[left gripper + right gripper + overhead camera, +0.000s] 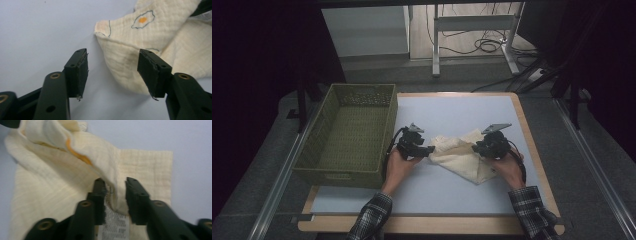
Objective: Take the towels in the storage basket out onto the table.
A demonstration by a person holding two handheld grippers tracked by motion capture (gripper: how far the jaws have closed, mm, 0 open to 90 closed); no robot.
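The cream muslin cloth, lying mid-table on the pale mat beside the green basket, looked light and limp, best taken at a corner: the right gripper pinched its labelled fold while the left gripper stood half open, empty.

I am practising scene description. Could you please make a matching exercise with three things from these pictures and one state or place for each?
Things:
1. left gripper
2. right gripper
3. basket

States or places:
A. green, at the left of the table
B. closed on a fold of the cream cloth
C. open, with a cloth corner between the jaws, not pressed

Pairs: 1-C, 2-B, 3-A
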